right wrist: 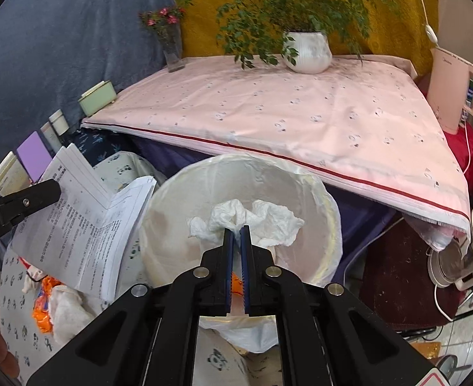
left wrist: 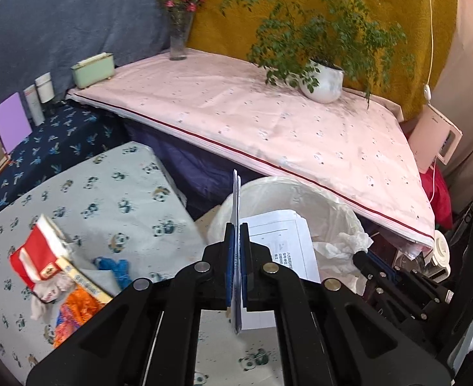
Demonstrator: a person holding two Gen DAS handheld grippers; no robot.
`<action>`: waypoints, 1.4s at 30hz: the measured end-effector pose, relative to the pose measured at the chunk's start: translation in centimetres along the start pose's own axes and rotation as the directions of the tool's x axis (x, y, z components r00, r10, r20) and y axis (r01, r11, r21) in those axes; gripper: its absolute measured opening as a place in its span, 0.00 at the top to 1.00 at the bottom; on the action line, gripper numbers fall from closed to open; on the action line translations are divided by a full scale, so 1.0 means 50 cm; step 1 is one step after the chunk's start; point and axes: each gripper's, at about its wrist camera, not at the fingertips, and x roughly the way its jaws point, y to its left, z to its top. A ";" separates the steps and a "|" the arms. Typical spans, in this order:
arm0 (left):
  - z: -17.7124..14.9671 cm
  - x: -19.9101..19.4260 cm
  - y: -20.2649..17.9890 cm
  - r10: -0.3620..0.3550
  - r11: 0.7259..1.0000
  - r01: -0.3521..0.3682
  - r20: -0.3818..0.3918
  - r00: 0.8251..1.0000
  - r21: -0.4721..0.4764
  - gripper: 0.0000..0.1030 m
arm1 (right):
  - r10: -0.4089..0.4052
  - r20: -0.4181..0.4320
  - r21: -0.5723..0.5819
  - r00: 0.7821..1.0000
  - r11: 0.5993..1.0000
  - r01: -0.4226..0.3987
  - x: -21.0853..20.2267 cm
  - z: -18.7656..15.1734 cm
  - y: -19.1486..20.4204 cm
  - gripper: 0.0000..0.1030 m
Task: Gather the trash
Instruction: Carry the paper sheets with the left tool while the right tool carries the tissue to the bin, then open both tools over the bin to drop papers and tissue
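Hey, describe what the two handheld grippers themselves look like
Both the left gripper and right gripper are matte black linkages with round silver pivot pins and blue ribbed pads lining their straight fingers. White lettering marks the left gripper's side in the right wrist view.

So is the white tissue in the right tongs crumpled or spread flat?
Crumpled. The white tissue is bunched into folds and creases, pinched at its near edge by the shut right tongs above the lined bin.
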 end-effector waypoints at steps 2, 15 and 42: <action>0.003 0.017 -0.011 -0.020 1.000 0.020 -0.009 1.000 -0.001 0.96 | -0.010 -0.008 0.006 1.000 1.000 0.010 0.008 -0.003 -0.011 0.95; 0.005 0.062 -0.026 -0.019 1.000 0.018 -0.014 1.000 -0.022 0.69 | -0.025 -0.007 0.015 1.000 1.000 0.026 0.019 0.000 -0.030 0.70; -0.085 -0.018 0.133 0.147 0.981 -0.146 -0.001 0.989 -0.130 0.46 | 0.041 -0.006 -0.117 0.999 0.992 -0.041 -0.025 -0.019 0.119 0.36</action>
